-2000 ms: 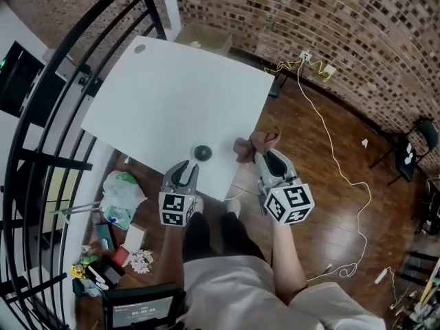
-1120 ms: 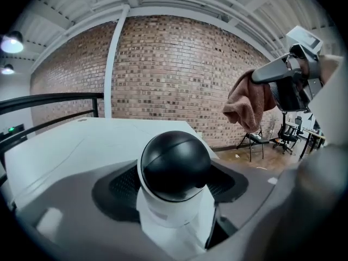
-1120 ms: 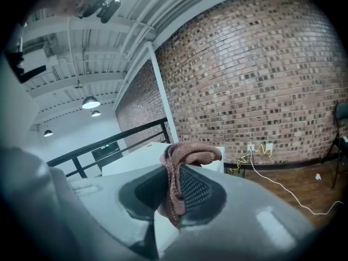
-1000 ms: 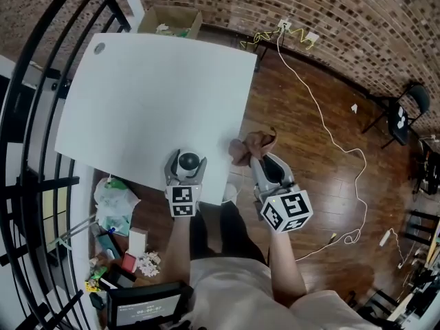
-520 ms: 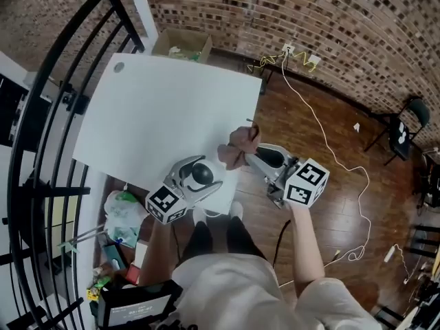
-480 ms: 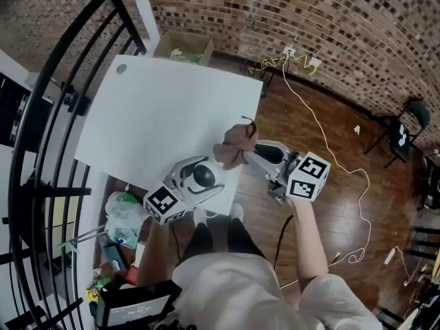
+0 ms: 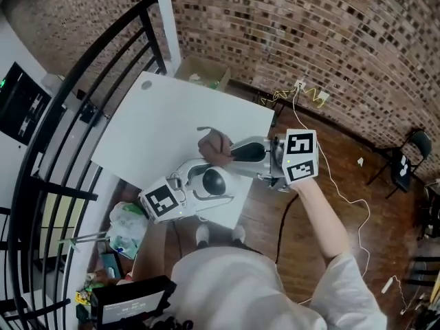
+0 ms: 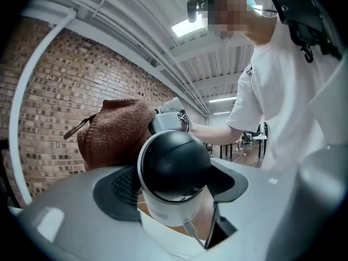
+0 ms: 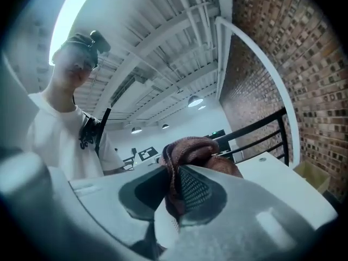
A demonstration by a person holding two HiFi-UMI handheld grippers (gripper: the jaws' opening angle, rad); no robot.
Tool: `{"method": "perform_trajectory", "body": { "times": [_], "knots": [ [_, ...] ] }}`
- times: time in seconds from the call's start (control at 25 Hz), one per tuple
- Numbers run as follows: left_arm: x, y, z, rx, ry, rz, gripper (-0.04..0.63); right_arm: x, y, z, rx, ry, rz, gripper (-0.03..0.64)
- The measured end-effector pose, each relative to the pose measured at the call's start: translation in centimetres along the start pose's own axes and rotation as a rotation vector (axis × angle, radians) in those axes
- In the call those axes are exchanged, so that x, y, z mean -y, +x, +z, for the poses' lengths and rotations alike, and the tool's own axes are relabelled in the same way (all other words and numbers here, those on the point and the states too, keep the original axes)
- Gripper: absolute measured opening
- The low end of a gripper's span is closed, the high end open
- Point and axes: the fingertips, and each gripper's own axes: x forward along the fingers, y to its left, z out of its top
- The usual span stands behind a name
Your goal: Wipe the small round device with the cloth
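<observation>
Our head camera looks steeply down on the table (image 7: 172, 115), with the left tool (image 7: 218, 182) and right tool (image 7: 234, 151) close below. Each tool's camera faces level along its jaws, close on the device (image 8: 174, 173) or the cloth (image 9: 190, 145). All three views share the cloth and the brick wall (image 7: 309, 26).

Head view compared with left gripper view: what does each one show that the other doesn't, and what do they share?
Only the head view shows the white table, the box behind it and the trailing cable. Only the left gripper view shows the ceiling lights and the white body under the black dome of the device. Both show the device clamped in the left claw, the brown cloth gripped by the right claw, and the brick wall.
</observation>
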Motion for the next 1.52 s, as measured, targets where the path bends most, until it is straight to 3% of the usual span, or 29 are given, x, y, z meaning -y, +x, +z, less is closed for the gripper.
{"method": "perform_trajectory", "body": {
  "times": [0.2, 0.36, 0.48, 0.56, 0.64, 0.72, 0.88, 0.96, 1.08, 1.28, 1.4, 1.52],
  "knots": [
    [-1.3, -0.5, 0.6, 0.02, -0.043, 0.069, 0.376, -0.3, 0.5, 0.7, -0.051, 0.019, 0.047, 0.038],
    [-3.9, -1.2, 1.5, 0.085, -0.11, 0.158, 0.376, -1.5, 0.0, 1.8, -0.066, -0.006, 0.093, 0.037],
    [-5.9, -1.9, 2.2, 0.11, -0.15, 0.233, 0.376, -2.9, 0.8, 0.8, -0.148, -0.043, 0.107, 0.037],
    [-6.3, -2.1, 2.1, 0.09, -0.146, 0.244, 0.376, -3.1, 1.1, 0.2, -0.191, -0.052, 0.108, 0.035],
    [-5.9, -2.0, 1.9, 0.082, -0.141, 0.222, 0.376, -3.2, 1.1, 0.0, -0.211, -0.055, 0.131, 0.035],
    [-4.7, -2.0, 2.1, 0.101, -0.119, 0.164, 0.376, -2.6, 0.0, 1.1, -0.168, -0.064, 0.126, 0.037],
    [-1.2, -2.1, 4.4, 0.149, -0.031, -0.012, 0.376, 1.5, -2.5, 4.8, -0.043, -0.043, 0.003, 0.037],
    [-0.1, -2.0, 5.2, 0.172, -0.012, -0.054, 0.376, 1.4, -1.7, 4.6, -0.055, -0.005, 0.04, 0.037],
    [-0.2, -2.2, 5.5, 0.18, -0.001, -0.056, 0.376, 0.5, 0.2, 3.6, -0.092, 0.027, 0.102, 0.037],
    [-1.8, -2.2, 4.7, 0.17, -0.027, 0.047, 0.376, -1.1, 0.3, 2.6, -0.13, 0.057, 0.151, 0.037],
    [-3.9, -3.3, 4.9, 0.225, -0.076, 0.151, 0.376, -3.9, 0.3, 1.8, -0.165, 0.039, 0.216, 0.037],
    [-4.8, -4.5, 5.6, 0.263, -0.086, 0.182, 0.376, -6.3, 1.6, 0.4, -0.234, 0.025, 0.246, 0.035]
  ]
}}
